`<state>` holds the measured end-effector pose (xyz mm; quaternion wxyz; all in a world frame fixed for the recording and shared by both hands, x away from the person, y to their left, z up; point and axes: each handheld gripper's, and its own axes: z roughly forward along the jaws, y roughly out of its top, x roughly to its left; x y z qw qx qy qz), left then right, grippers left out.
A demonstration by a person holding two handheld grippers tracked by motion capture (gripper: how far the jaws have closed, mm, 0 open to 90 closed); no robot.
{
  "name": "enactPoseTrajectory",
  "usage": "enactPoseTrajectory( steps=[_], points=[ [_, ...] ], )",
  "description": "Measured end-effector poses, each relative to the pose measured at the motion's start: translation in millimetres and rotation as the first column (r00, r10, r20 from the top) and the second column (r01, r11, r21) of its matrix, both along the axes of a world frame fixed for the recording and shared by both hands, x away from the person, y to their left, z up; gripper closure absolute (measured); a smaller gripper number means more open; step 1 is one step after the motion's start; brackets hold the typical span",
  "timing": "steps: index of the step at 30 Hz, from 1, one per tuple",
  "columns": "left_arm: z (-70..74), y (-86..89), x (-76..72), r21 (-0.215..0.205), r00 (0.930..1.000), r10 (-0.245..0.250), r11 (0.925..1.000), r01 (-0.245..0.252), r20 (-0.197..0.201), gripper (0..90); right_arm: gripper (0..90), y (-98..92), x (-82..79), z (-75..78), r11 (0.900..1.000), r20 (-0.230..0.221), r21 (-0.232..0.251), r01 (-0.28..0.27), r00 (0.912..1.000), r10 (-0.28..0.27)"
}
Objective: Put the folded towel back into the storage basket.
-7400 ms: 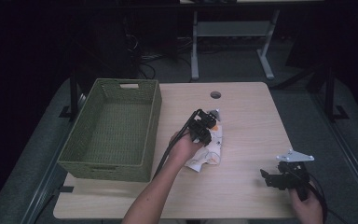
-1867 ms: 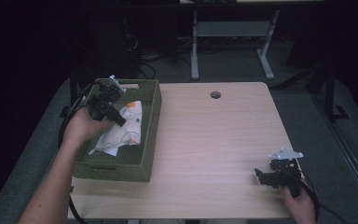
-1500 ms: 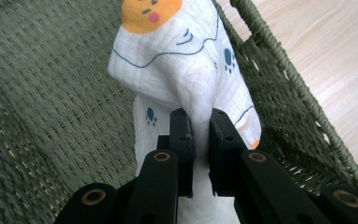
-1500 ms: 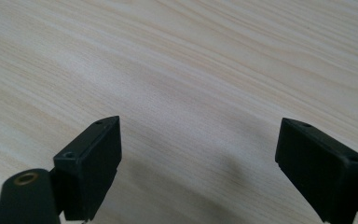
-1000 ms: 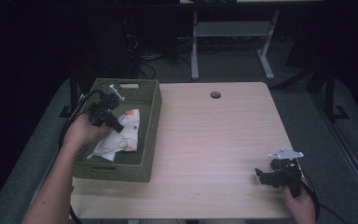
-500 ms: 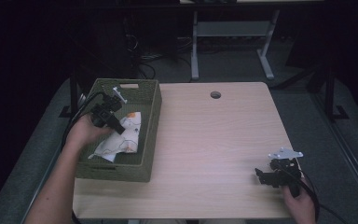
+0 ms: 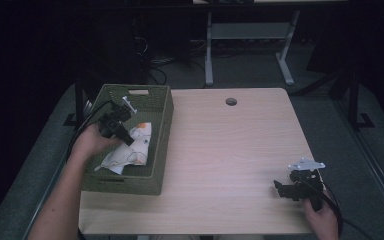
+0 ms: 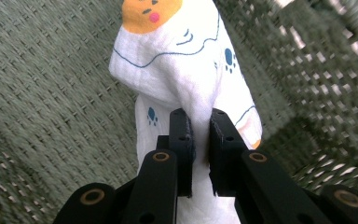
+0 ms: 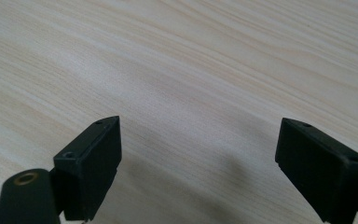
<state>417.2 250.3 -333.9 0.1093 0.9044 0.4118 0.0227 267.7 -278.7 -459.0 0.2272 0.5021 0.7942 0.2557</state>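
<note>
A white cloth with blue paw prints and an orange cartoon face lies inside the green woven basket at the table's left. My left gripper reaches into the basket and is shut on a fold of the cloth; in the left gripper view the fabric is pinched between the two black jaws above the basket's woven floor. My right gripper rests low over the table near the front right corner, and its jaws stand wide open over bare wood.
The light wooden table has a round cable hole near its far edge. A white desk frame and cables stand on the dark floor beyond. The basket's near wall sits close to the table's front left edge.
The left gripper has sunk a little lower into the basket with the cloth, which now lies more spread on the basket floor. The right gripper has stayed put.
</note>
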Motion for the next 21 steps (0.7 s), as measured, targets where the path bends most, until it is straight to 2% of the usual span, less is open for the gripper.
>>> enactPoseTrajectory(
  steps=[6, 11, 13, 14, 15, 18, 21],
  points=[
    [-0.9, 2.9, 1.8, 0.000, 0.9999, -0.012, 0.9999, 0.012, 0.011, 81.5, 14.2, 0.6, 0.8, -0.5, 1.000, -0.003, -0.002, -0.002, 1.0000, 0.002],
    [-3.1, 0.2, 3.8, 0.009, 0.9986, -0.050, 0.9987, 0.050, 0.018, 81.4, 14.2, 0.4, 1.3, -1.2, 1.000, -0.005, 0.000, 0.000, 1.0000, 0.000],
    [-4.3, -2.6, 3.1, 0.049, 0.9953, -0.070, 0.9965, 0.067, 0.066, 80.1, 14.3, 0.5, 1.5, -1.3, 1.000, -0.007, 0.001, 0.000, 1.0000, 0.000],
    [-4.3, -2.6, 3.1, 0.049, 0.9953, -0.070, 0.9965, 0.067, 0.066, 76.9, 14.3, 0.5, 1.5, -1.3, 1.000, -0.007, 0.001, 0.000, 1.0000, 0.000],
    [-5.2, -2.6, 5.5, 0.069, 0.9941, -0.051, 0.9966, 0.045, 0.096, 67.4, 14.2, 0.8, 1.4, -1.3, 1.000, -0.008, 0.000, -0.001, 1.0000, 0.001],
    [-5.7, -1.9, 7.4, 0.063, 0.9960, -0.035, 0.9976, 0.030, 0.082, 60.6, 14.2, 0.6, 1.0, -1.0, 1.000, -0.007, -0.001, -0.002, 1.0000, 0.002],
    [-5.1, -2.0, 6.9, 0.043, 0.9969, -0.006, 0.9991, 0.003, 0.079, 60.4, 14.3, -0.6, 0.9, -0.8, 1.000, -0.007, 0.000, 0.001, 1.0000, -0.001]
  ],
)
